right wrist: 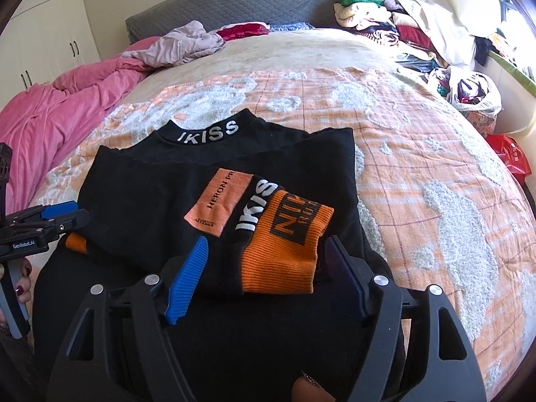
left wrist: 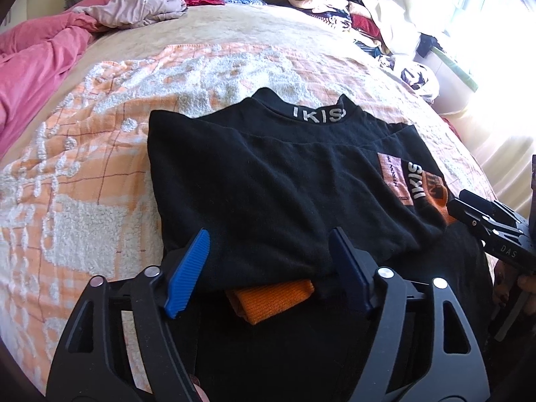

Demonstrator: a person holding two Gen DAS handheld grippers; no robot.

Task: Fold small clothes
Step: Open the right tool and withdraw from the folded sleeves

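A black top (left wrist: 268, 174) with "IKISS" on its collar (left wrist: 318, 114) lies folded on the orange-and-white bedspread (left wrist: 83, 167). My left gripper (left wrist: 269, 234) is open over the top's near left edge, where an orange cuff (left wrist: 271, 298) sticks out below the fold. My right gripper (right wrist: 266, 239) is open over the near right part of the top (right wrist: 150, 194), with the other orange cuff (right wrist: 284, 258) lying between its blue pads. Each gripper shows in the other's view: the right gripper (left wrist: 485, 224) at the right edge, the left gripper (right wrist: 57, 214) at the left edge.
A pink duvet (left wrist: 33, 67) is bunched along the bed's left side, with a beige garment (left wrist: 140, 3) by the grey headboard (right wrist: 234, 3). A pile of clothes (right wrist: 385, 10) fills the far right corner. A bag of clothes (right wrist: 469, 87) and a red bag (right wrist: 512, 154) sit off the right edge.
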